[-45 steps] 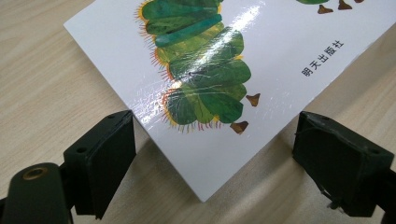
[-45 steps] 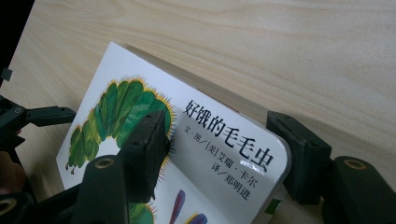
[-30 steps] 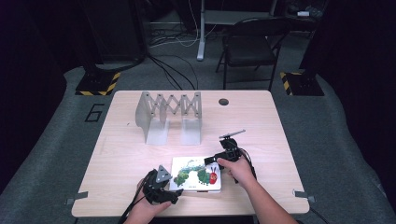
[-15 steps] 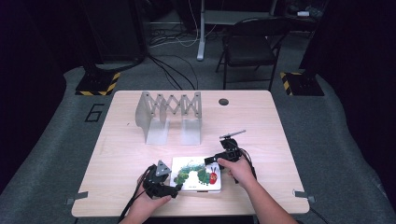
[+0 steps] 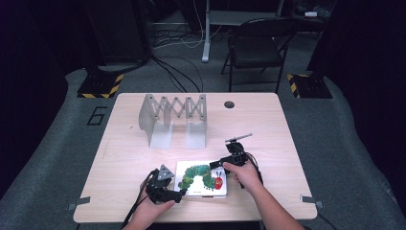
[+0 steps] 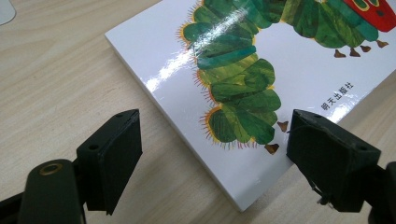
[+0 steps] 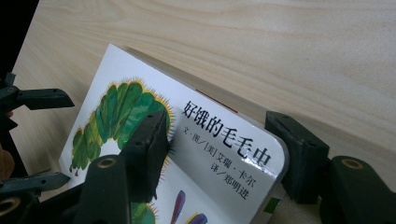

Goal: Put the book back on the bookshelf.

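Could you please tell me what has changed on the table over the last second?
Very little: the right gripper has been closing slightly around a corner of the white caterpillar picture book. The left gripper, the book and the grey accordion rack stayed put.

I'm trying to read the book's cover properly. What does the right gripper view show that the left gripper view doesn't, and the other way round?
Right gripper view: the printed title characters near the book's rounded corner, which sits between the right gripper's open jaws, plus the other gripper's jaws farther off. Left gripper view: the caterpillar's tail end and feet, small print, and the book's near corner between the left gripper's open jaws. Both share the white cover, the green caterpillar and the wooden table.
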The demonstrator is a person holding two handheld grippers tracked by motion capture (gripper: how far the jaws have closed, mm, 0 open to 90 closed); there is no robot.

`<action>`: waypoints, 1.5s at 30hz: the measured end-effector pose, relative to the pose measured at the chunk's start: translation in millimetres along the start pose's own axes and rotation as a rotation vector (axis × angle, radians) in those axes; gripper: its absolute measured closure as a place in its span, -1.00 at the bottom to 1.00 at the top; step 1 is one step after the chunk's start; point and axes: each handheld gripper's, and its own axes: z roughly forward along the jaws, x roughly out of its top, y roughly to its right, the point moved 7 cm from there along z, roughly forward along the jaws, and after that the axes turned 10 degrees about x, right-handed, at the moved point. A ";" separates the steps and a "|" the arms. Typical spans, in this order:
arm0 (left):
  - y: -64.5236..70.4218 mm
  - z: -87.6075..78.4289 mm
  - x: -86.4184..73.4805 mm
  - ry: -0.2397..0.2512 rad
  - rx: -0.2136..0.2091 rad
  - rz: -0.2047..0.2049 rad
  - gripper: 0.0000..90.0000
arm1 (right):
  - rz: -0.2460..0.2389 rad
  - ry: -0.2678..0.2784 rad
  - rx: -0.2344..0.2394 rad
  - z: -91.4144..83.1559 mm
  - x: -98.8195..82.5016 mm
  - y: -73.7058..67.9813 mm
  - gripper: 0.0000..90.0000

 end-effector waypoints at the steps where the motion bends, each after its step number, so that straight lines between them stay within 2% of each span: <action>1: 0.7 0.2 0.0 0.003 -0.003 -0.007 -0.60 | 0.000 0.001 -0.001 -0.1 -0.1 -0.2 -0.10; 6: -0.3 -0.6 -0.6 0.005 -0.002 0.005 -0.60 | -0.005 0.006 -0.001 -2.9 -0.2 -3.1 -0.08; 15: 1.1 -0.5 -1.8 0.008 -0.017 -0.018 -0.59 | -0.024 0.012 -0.008 -7.5 0.6 -9.1 -0.06; 20: 1.2 -1.0 -2.2 0.010 -0.018 -0.009 -0.57 | -0.033 0.013 -0.004 -11.1 0.6 -13.0 -0.03; 26: 3.9 -3.1 -2.8 0.013 -0.059 -0.013 -0.40 | -0.050 0.028 -0.013 -15.9 -0.5 -18.4 -0.01; 34: 4.1 -3.3 -3.7 0.013 -0.070 -0.014 -0.39 | -0.070 0.046 -0.014 -21.4 -2.0 -24.2 0.04; 37: 4.3 -2.5 -3.9 0.011 -0.081 -0.021 -0.39 | -0.069 0.040 -0.010 -23.8 -2.9 -27.0 0.05; 41: 3.6 -2.1 -4.2 0.002 -0.101 -0.028 -0.37 | -0.092 0.045 -0.012 -25.6 -3.1 -28.1 0.05; 45: 4.5 -2.0 -4.3 -0.002 -0.111 -0.036 -0.37 | -0.088 0.047 -0.010 -27.0 -3.8 -30.3 0.07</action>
